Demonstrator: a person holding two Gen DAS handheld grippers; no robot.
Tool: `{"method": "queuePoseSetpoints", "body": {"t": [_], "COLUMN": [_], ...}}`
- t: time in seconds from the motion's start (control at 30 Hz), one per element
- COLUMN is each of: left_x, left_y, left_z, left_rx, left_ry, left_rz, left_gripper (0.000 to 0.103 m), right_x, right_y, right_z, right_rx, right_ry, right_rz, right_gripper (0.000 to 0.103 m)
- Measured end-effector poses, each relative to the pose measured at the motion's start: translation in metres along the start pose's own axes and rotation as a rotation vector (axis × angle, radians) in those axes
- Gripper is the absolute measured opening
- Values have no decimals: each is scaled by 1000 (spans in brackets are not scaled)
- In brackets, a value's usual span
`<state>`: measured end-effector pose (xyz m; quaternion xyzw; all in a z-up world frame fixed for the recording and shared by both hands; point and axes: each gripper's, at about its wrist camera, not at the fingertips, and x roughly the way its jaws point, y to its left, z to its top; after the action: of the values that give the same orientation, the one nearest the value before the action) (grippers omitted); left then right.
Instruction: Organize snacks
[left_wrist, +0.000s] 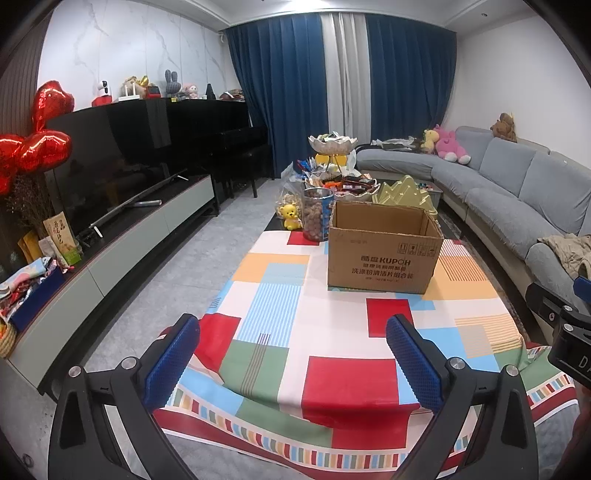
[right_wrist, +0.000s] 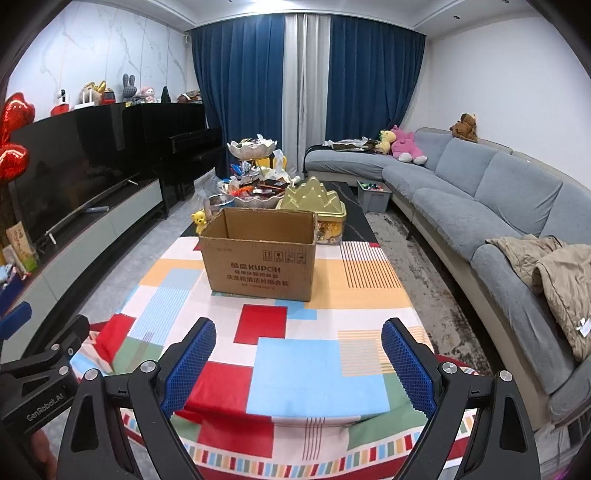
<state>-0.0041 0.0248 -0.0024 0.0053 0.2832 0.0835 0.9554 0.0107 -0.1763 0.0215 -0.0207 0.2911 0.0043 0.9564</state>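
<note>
A: Snacks (left_wrist: 343, 182) sit piled in the scalloped bowl (right_wrist: 258, 202) well beyond both sets of fingers, behind the cardboard box (left_wrist: 384, 254). Where is the free room?

B: Between the fingers and the box the worktop (left_wrist: 332, 321) is bare patchwork cloth. Its near edge hangs just under the left gripper (left_wrist: 293, 360), and the left edge drops to grey floor beside the left-hand finger.

A: And the right gripper (right_wrist: 298, 362)?

B: Spread wide, with only cloth showing between its 2 blue pads (right_wrist: 192, 362). The left one is also fully released, grasping nothing.

A: Containers?

B: The box stands open-topped straight ahead of the fingers; its inside is hidden from here. Past it, to the left, a clear jar (left_wrist: 316, 214) holds brown nuts, with a yellow bear toy (left_wrist: 290, 217) beside it. Past it, to the right, a gold mountain-shaped lid (right_wrist: 312, 201) tops a tin. A 2nd, raised bowl (left_wrist: 332, 143) stands farther back.
</note>
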Motion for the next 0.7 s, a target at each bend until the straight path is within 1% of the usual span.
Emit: {"method": "queuePoseSetpoints", "body": {"t": [0.7], "left_x": [0], "left_y": [0], "left_z": [0], "left_rx": [-3], "left_ry": [2], "left_rz": [-2], "left_gripper": [103], "right_x": [0], "right_y": [1], "right_z": [-3], "right_rx": [1], "right_ry": [6], "right_rz": [5], "right_gripper": [92]}}
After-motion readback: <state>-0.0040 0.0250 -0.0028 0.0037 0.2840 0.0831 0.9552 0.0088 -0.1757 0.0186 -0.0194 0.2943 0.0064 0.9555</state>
